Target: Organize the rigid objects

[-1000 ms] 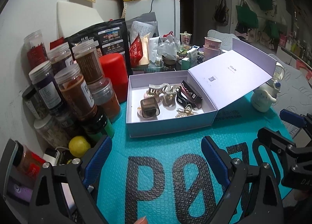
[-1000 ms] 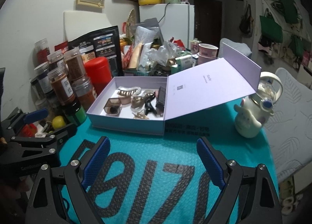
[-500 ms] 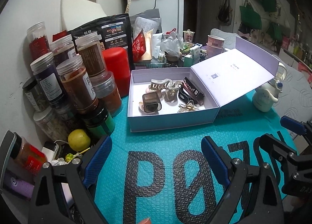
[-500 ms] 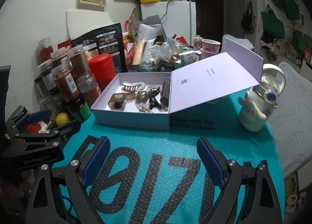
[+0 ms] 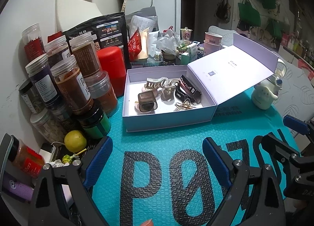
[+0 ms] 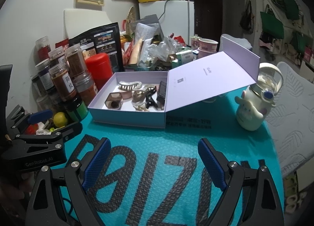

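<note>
Your left gripper (image 5: 157, 159) and right gripper (image 6: 154, 159) hover with jaws spread wide and nothing between the blue pads, both over the teal bubble mat (image 5: 176, 137) printed with large dark letters. Just beyond them, on that mat, sits the open lavender box (image 6: 127, 118), lid (image 6: 212, 76) tilted back to the right, holding a cluster of hair clips (image 5: 168, 92). Spice jars (image 5: 74, 86) crowd its left side; a cream character bottle (image 6: 251, 112) stands apart at right.

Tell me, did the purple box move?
No. The purple box still sits just right of the red canister, same gap as before.
</note>
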The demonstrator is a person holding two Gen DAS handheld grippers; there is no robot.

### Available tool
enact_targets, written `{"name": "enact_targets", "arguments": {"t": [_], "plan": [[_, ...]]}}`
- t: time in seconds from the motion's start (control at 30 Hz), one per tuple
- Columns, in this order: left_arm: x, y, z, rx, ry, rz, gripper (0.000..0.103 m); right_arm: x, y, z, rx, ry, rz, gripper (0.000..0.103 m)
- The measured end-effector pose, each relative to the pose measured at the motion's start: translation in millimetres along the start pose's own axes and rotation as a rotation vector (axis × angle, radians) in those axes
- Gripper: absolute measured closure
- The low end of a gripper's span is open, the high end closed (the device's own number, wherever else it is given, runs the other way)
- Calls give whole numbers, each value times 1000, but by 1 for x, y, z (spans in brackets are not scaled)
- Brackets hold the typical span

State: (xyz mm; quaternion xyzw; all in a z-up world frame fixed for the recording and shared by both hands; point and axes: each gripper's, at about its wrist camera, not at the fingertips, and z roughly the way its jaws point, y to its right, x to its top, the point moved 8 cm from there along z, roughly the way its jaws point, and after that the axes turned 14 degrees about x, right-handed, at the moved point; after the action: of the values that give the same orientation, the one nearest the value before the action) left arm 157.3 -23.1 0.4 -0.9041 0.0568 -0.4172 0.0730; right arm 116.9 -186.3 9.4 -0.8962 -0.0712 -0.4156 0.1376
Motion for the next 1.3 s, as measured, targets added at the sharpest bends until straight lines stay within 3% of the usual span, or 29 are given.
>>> {"name": "enact_targets", "arguments": {"t": [0.77, 1.3], "plan": [[-3, 2, 2, 20, -11, 26, 9, -4, 3, -1, -20, -14, -13, 12], [-8, 3, -8, -10, -21, 18, 9, -8, 2, -11, -28, -5, -10, 12]]}}
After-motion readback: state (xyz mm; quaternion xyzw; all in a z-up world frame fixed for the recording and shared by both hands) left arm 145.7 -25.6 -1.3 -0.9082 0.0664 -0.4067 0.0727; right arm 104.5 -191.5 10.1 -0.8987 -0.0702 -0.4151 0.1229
